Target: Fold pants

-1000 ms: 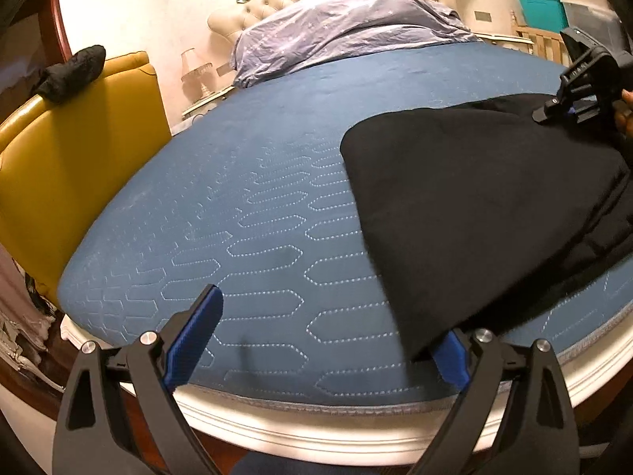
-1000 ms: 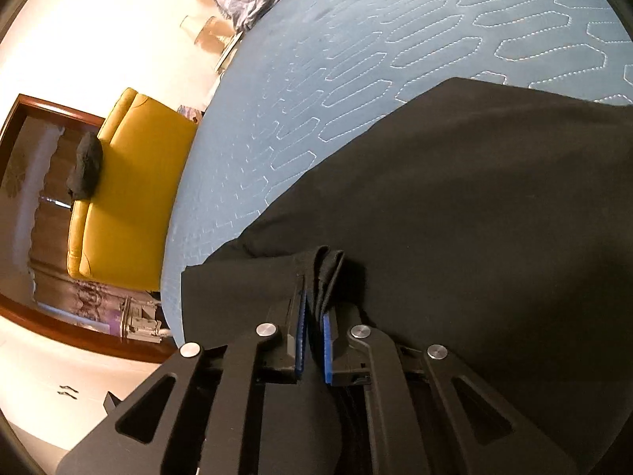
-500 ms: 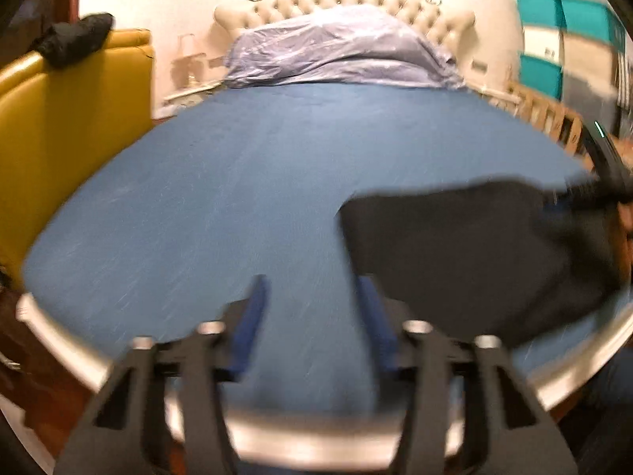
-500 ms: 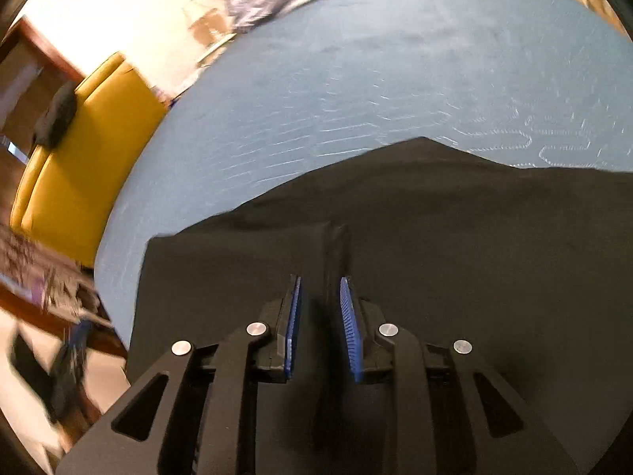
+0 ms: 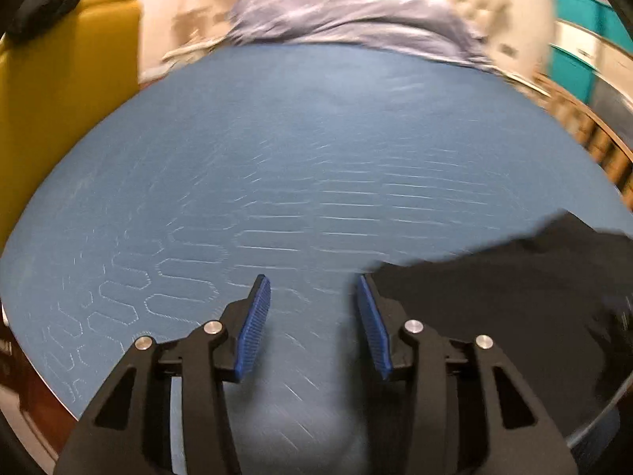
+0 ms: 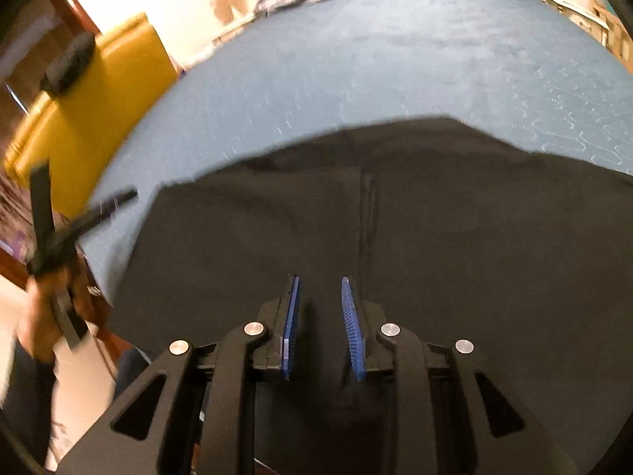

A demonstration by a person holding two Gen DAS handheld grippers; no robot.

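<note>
The black pants lie folded flat on the blue quilted mattress, near its front edge. My right gripper hovers just above them, open, nothing between its blue pads. In the left wrist view the pants fill the lower right. My left gripper is open over bare mattress, its right pad next to the pants' left edge. The left gripper also appears at the far left of the right wrist view, held in a hand, off the bed's corner.
A yellow armchair with a dark cloth on its back stands left of the bed. A grey-lilac pillow lies against the tufted headboard. Teal and white storage bins stand at the far right. The view is motion-blurred.
My right gripper let go of the pants fold and opened; the fabric now lies flat. My left gripper narrowed from wide open and swung left, so the pants sit farther right in its view.
</note>
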